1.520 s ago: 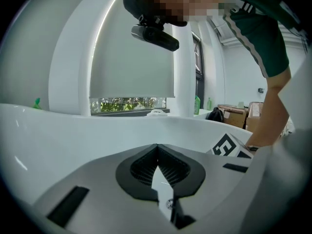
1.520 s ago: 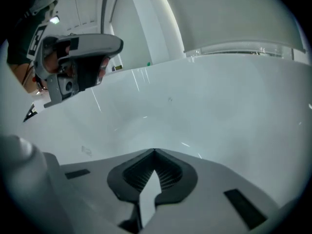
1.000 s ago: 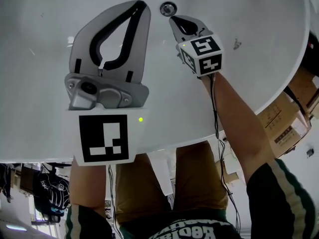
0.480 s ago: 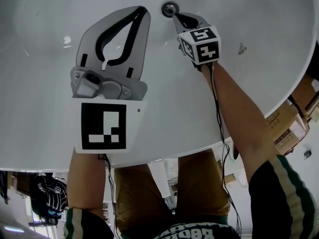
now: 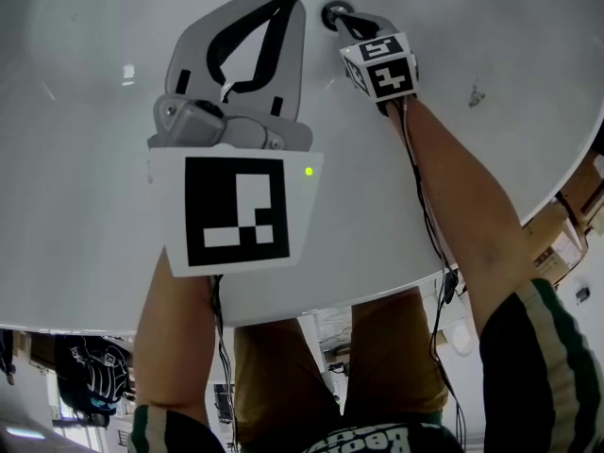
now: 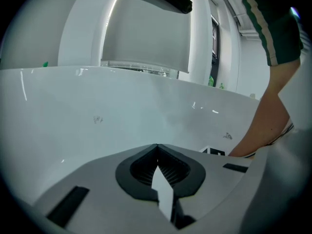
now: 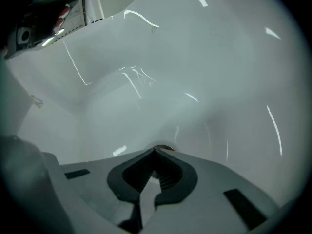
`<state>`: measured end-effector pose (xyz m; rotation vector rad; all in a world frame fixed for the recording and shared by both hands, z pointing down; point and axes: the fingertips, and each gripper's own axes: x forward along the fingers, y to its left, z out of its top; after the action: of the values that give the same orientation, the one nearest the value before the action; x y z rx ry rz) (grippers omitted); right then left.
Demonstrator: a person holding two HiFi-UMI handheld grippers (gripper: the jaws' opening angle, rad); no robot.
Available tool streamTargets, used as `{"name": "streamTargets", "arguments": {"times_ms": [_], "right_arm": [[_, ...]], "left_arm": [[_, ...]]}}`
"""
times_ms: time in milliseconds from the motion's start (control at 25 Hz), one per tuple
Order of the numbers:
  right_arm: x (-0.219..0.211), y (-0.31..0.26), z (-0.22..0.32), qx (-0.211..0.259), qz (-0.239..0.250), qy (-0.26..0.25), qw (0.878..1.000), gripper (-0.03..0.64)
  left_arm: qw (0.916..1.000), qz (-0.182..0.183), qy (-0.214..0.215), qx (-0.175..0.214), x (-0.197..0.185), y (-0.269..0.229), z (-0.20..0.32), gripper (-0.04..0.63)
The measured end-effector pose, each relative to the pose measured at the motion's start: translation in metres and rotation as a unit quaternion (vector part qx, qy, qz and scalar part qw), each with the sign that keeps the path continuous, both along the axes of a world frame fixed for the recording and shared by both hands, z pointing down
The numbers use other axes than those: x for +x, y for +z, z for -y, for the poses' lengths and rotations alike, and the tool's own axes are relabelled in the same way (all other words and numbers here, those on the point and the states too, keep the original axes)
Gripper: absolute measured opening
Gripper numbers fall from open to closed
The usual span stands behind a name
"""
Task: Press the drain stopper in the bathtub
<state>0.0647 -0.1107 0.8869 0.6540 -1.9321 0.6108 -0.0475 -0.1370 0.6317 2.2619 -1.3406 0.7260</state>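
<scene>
The right gripper [image 5: 345,17] has pushed forward onto the drain stopper [image 5: 331,13]. A second ago its closed fingers [image 5: 357,25] ended just short of the stopper, with a strip of white bathtub [image 5: 528,55] showing between them. Now their tips meet the stopper's near edge, and in the right gripper view its metal rim peeks out right above them. The left gripper [image 5: 281,0], left of the stopper, has lifted toward the head camera, so its marker cube [image 5: 236,210] looks larger. Its green light [image 5: 309,171], dark half a second ago, is lit again.
</scene>
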Motion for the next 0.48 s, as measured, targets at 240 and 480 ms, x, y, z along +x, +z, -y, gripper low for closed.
{"name": "streamTargets", "arguments": {"times_ms": [240, 480], "right_arm": [[0.002, 0.022, 0.005, -0.006, -0.042, -0.025, 0.999, 0.015], [0.005, 0.041, -0.003, -0.037, -0.069, -0.032, 0.996, 0.015]], "left_arm": [[0.9999, -0.006, -0.014, -0.004, -0.005, 0.000, 0.004, 0.003], [0.9995, -0.020, -0.020, -0.012, -0.005, 0.000, 0.004, 0.003]]}}
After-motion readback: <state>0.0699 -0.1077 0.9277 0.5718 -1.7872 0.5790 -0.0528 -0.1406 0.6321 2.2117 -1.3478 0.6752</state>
